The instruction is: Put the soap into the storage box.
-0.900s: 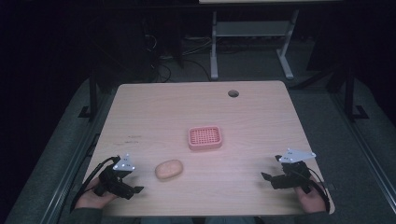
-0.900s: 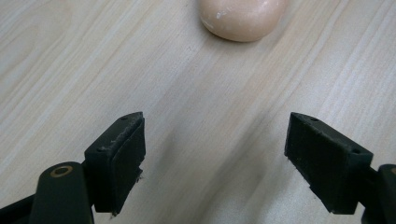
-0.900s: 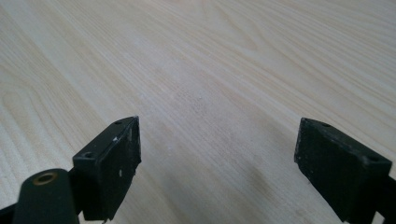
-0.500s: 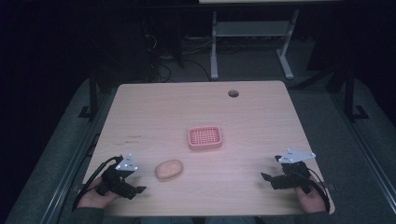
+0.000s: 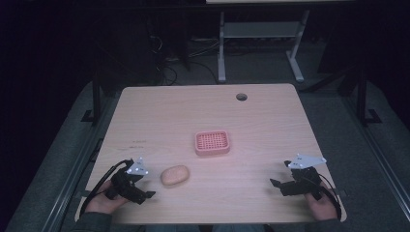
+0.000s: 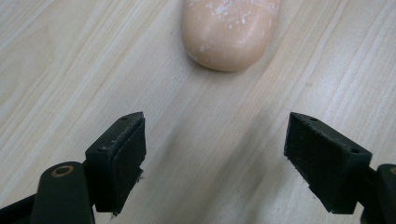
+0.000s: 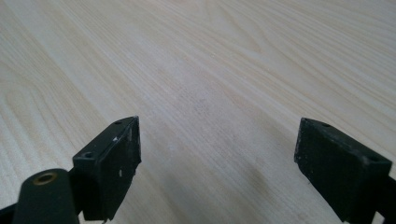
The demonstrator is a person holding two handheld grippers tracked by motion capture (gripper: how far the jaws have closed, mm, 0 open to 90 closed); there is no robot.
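Peach soap (image 6: pixel 229 32) now nearer the left gripper (image 6: pixel 215 154)

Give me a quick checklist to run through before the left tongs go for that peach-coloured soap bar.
1. Left tongs open wide enough for the soap: ok, the jaws stand well apart with nothing between them.
2. Soap bar lined up ahead of the jaws: ok, it lies roughly centred beyond them, not yet between them.
3. Soap free to lift: ok, it lies alone on the table, apart from the pink tray.
4. Pink tray free to receive something: ok, nothing lies in it in the high view.
5. Right tongs out of the way: ok, open, near the table's right edge.
6. Soap surface grip: cannot tell; white flecks show on it.
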